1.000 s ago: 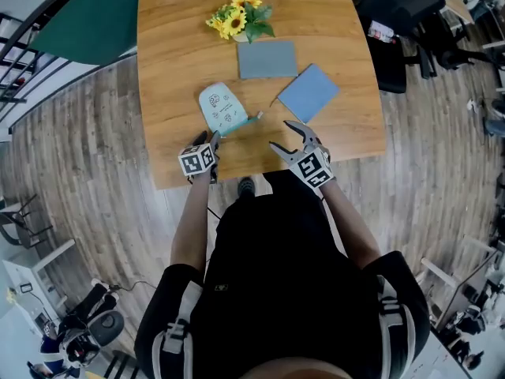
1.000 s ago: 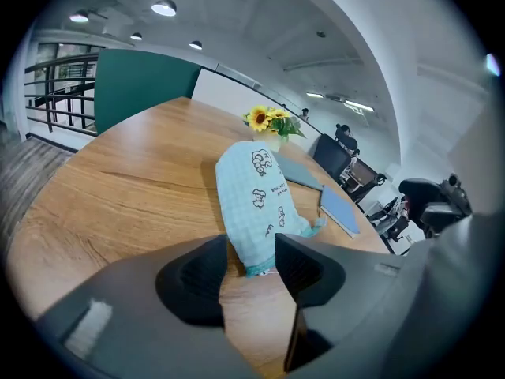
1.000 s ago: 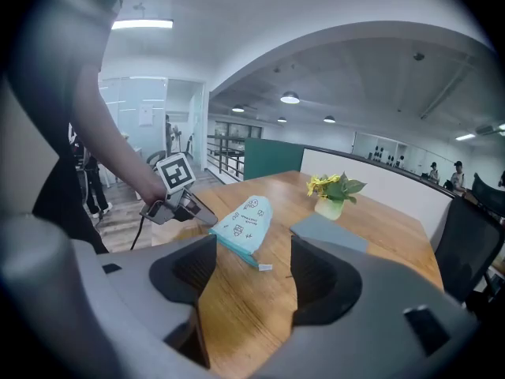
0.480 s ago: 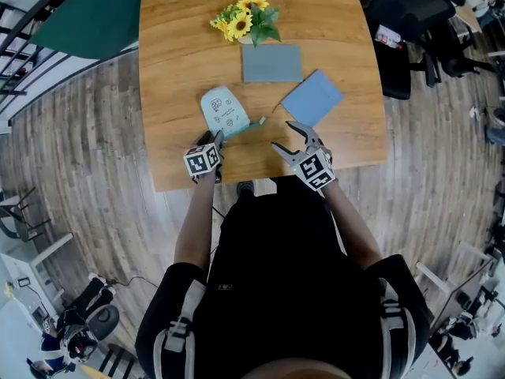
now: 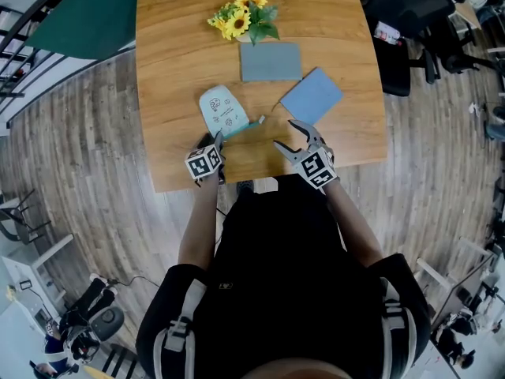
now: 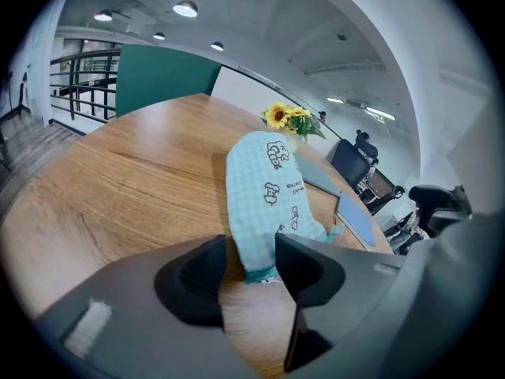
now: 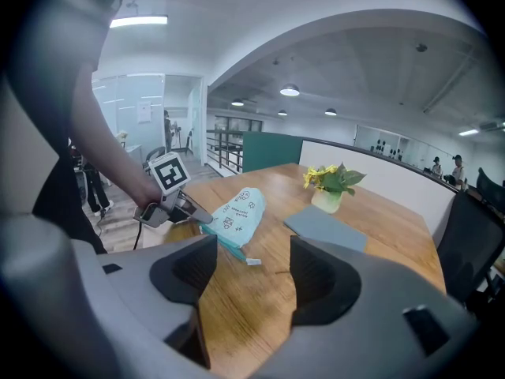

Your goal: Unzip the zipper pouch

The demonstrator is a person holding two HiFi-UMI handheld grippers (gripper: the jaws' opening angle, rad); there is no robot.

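The zipper pouch (image 5: pixel 222 110) is pale teal with small cartoon prints and lies flat on the wooden table (image 5: pixel 181 69). Its zipper edge ends in a small tab (image 5: pixel 260 120) on the right. My left gripper (image 5: pixel 216 142) is shut on the pouch's near end; in the left gripper view both jaws press the pouch (image 6: pixel 268 188) at its bottom corner. My right gripper (image 5: pixel 286 134) stands open just right of the tab, apart from it, with nothing between its jaws. In the right gripper view the pouch (image 7: pixel 237 212) and its white tab (image 7: pixel 252 261) lie ahead of the right gripper (image 7: pixel 252 271).
A vase of sunflowers (image 5: pixel 241 20) stands at the back of the table. A grey pad (image 5: pixel 271 61) and a blue pad (image 5: pixel 312 97) lie behind and right of the pouch. The table's front edge (image 5: pixel 237 178) runs just under both grippers. Office chairs (image 5: pixel 402 22) stand at right.
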